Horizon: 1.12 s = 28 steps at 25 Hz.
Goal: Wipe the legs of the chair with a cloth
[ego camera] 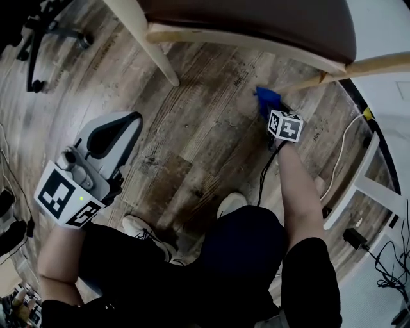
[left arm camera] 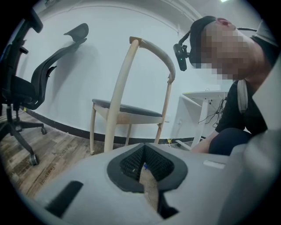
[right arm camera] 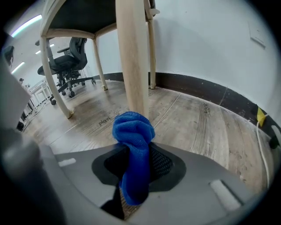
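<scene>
Close by a chair leg [right arm camera: 131, 52], the right gripper [right arm camera: 137, 169] pinches the cloth [right arm camera: 133, 132], poised to press and rub along it; the left gripper [left arm camera: 147, 173] idles, jaws together.

Blue cloth [right arm camera: 132, 132], pale cream chair legs [right arm camera: 131, 52], dark brown seat [ego camera: 256, 19], grey-brown wood-grain floor [ego camera: 192, 128]

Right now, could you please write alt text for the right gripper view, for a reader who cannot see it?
The right hand-held gripper clamps a blue cloth close in front of a pale chair leg. Behind lie a wood floor, a white wall and a black office chair.
</scene>
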Available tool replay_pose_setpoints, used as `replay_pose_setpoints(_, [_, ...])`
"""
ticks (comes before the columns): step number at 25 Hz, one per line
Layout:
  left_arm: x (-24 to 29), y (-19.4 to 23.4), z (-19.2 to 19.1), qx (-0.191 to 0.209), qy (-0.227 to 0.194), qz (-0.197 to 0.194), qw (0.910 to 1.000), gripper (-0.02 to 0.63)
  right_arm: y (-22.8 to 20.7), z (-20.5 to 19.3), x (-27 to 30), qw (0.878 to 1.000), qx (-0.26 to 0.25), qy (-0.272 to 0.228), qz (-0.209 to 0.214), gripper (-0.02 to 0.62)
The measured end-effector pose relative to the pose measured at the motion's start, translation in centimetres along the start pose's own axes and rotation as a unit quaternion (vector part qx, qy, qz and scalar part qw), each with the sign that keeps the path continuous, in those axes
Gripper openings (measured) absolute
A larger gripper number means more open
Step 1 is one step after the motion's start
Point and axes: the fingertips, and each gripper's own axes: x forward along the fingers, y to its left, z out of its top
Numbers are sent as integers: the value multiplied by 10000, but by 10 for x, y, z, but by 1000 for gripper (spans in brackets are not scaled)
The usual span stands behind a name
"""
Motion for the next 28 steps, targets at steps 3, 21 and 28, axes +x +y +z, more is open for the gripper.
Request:
replay_pose_setpoints(3, [1, 0, 2, 31, -35, -8, 10000, 5, 2, 6, -6, 10000, -22, -25, -2, 118])
replay_pose_setpoints(21, [-7, -10, 23, 44, -417, -352, 9985, 6, 6, 115, -146, 9835, -324, -1772, -172, 120])
replay_pose_setpoints(28, [-11, -12, 26, 11, -501, -401, 9979, 5, 7, 178, -225, 9586, -521, -2758, -481, 118])
